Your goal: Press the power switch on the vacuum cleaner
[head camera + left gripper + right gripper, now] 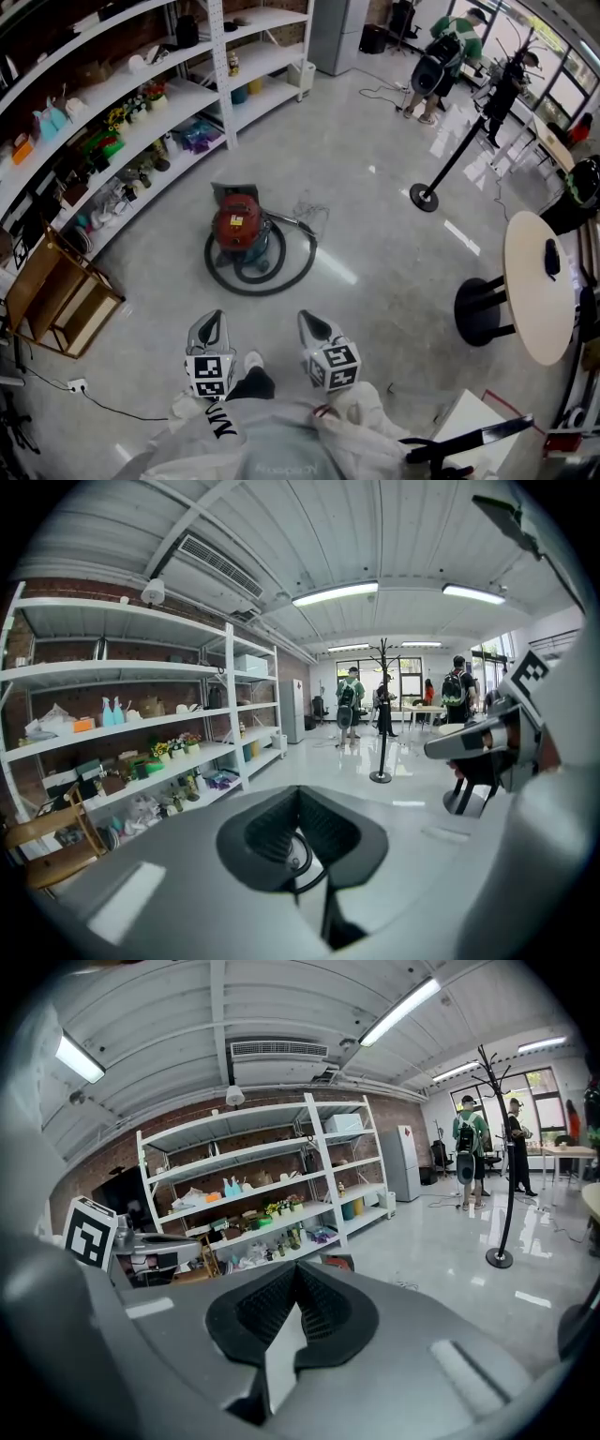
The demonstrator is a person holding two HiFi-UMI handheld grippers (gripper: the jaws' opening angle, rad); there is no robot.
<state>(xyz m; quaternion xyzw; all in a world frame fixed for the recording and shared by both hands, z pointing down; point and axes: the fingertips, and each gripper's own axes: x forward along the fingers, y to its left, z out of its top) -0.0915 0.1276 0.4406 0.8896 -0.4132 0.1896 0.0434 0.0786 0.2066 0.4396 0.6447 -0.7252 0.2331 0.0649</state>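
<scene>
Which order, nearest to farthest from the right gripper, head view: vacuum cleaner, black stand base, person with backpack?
1. Vacuum cleaner: on the floor just ahead and left of the right gripper.
2. Black stand base: on the floor farther ahead, to the right.
3. Person with backpack: far end of the room, right.

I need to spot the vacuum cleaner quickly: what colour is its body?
The vacuum cleaner is red on top; the head view shows it best.

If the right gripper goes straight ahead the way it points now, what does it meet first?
Probably the vacuum cleaner: its red top shows just beyond the right gripper's shut tips. Depth is unclear, so it may pass above it towards the shelves.
</scene>
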